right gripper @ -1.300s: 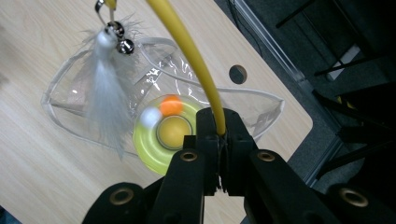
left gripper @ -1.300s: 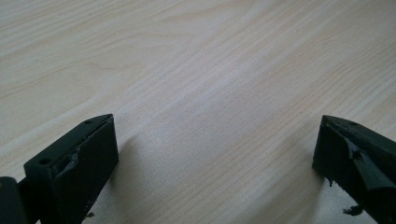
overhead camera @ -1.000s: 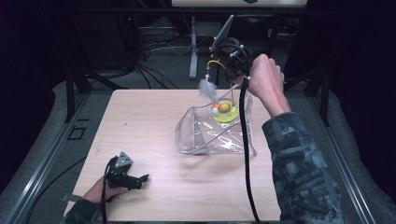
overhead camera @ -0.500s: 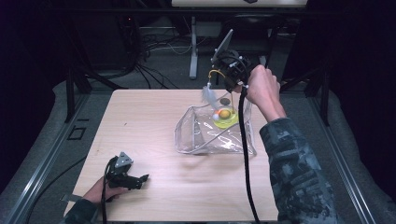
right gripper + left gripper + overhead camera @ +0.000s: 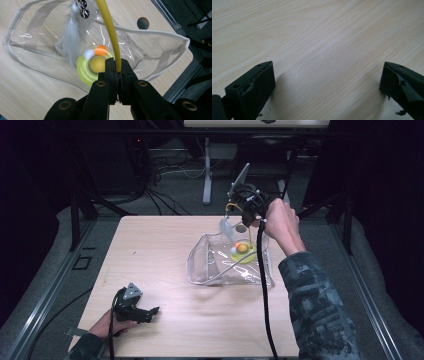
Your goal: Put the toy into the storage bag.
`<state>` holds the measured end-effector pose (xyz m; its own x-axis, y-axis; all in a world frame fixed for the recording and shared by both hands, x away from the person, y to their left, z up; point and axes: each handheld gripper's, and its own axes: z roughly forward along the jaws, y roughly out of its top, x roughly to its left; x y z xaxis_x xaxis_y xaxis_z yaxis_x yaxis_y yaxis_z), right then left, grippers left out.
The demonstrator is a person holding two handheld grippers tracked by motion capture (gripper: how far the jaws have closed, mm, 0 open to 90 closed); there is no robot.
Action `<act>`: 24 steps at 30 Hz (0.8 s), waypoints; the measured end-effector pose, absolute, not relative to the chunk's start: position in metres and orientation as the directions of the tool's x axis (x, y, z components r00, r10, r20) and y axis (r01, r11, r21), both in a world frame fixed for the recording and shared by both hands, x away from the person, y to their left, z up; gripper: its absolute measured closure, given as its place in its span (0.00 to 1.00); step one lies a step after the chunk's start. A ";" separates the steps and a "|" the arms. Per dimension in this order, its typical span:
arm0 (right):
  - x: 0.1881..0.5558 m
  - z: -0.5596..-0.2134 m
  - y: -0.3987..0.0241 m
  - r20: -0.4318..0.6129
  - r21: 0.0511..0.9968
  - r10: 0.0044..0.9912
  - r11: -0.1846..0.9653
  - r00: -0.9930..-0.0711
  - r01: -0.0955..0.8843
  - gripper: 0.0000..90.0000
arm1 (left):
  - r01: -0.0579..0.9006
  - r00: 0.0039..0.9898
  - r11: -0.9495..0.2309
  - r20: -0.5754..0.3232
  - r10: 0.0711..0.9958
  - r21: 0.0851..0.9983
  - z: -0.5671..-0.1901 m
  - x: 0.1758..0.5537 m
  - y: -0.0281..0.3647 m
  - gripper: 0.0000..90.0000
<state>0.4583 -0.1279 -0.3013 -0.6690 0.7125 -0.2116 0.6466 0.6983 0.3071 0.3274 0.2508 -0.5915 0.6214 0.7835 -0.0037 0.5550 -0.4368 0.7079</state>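
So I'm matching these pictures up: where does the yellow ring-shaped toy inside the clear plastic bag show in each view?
High view: the yellow ring-shaped toy lies inside the clear plastic bag, right of centre, below the right tool.
Left gripper view: it faces bare table.
Right gripper view: the ring sits mid-frame, just above the jaws.
Shared landmark: the white feather beside the ring.
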 end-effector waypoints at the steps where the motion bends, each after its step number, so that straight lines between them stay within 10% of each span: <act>1: 0.458 -0.303 -0.128 -0.209 0.312 0.714 0.696 -0.668 0.646 0.97 | 0.555 0.622 -0.437 -0.004 0.783 0.708 -0.591 0.327 0.251 0.00; 24: 0.461 -0.332 -0.132 -0.173 0.268 0.711 0.700 -0.681 0.662 0.97 | 0.555 0.622 -0.437 -0.003 0.783 0.708 -0.591 0.327 0.251 0.00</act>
<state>0.4607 -0.1322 -0.3323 -0.6813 0.7112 -0.1734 0.6622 0.6997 0.2682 0.3275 0.2508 -0.5915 0.6218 0.7832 -0.0033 0.5547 -0.4373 0.7079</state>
